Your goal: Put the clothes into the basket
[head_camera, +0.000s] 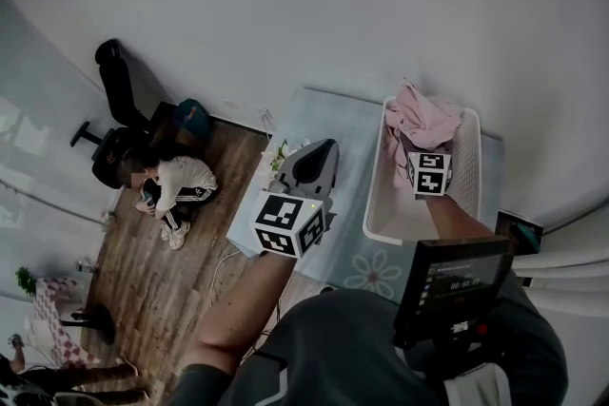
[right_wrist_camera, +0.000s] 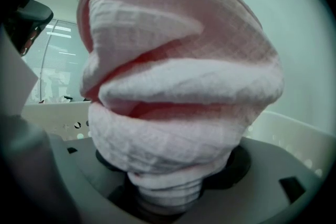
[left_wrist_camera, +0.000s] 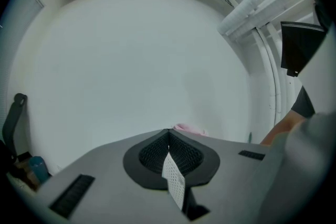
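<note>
The right gripper (right_wrist_camera: 167, 192) is clamped on a pink cloth (right_wrist_camera: 176, 86), its jaws held wide by the thick bunch between them; the cloth (quilted, in heavy folds) billows up past the jaws. From the head view, it is lifted over the far end of 1 white basket (head_camera: 469, 178), its lower folds hanging inside. The basket stands on a table (head_camera: 373, 277) with a pale flowered cover. The left gripper (left_wrist_camera: 168, 139) has its 2 jaws closed together on nothing, held above the table just left of the basket.
</note>
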`<state>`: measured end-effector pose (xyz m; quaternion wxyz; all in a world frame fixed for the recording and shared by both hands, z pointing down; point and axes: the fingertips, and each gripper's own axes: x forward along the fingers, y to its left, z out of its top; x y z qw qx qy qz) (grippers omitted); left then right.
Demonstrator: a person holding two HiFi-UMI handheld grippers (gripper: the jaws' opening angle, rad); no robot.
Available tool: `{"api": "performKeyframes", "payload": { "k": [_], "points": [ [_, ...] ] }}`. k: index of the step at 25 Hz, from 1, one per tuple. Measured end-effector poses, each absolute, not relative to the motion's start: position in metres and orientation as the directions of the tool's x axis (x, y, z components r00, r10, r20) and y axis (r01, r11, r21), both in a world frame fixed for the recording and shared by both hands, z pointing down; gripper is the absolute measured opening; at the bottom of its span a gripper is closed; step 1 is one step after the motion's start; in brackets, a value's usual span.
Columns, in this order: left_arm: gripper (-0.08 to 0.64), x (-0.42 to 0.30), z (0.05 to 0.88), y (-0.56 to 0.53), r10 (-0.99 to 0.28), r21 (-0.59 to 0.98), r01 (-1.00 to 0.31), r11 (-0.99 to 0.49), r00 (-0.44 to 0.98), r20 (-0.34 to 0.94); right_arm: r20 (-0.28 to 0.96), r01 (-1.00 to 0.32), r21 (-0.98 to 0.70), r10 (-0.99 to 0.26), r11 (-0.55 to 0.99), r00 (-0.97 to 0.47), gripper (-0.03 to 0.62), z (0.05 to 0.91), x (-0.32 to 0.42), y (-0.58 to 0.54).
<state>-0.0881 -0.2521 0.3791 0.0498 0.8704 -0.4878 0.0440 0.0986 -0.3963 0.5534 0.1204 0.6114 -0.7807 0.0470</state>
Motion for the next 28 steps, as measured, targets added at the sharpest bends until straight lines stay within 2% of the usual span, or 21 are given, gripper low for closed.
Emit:
{"api": "performKeyframes", "payload": {
  "k": [9, 28],
  "points": [
    [0.009, -0.077, 0.397, -0.262, -0.836, 0.111, -0.853, -0.51, 0.522, 0.173, 0.327, -0.96, 0.094, -0.919, 0.265, -0.222, 0.364, 0.588, 0.106, -0.396],
    [0.009, -0.068, 0.418, -0.268, -0.835, 0.112, -0.866, -0.487, 0.499, 0.233, 0.276, -0.942, 0.102, -0.919, 0.32, -0.282, 0.38, 0.605, 0.1, -0.391]
  ]
}}
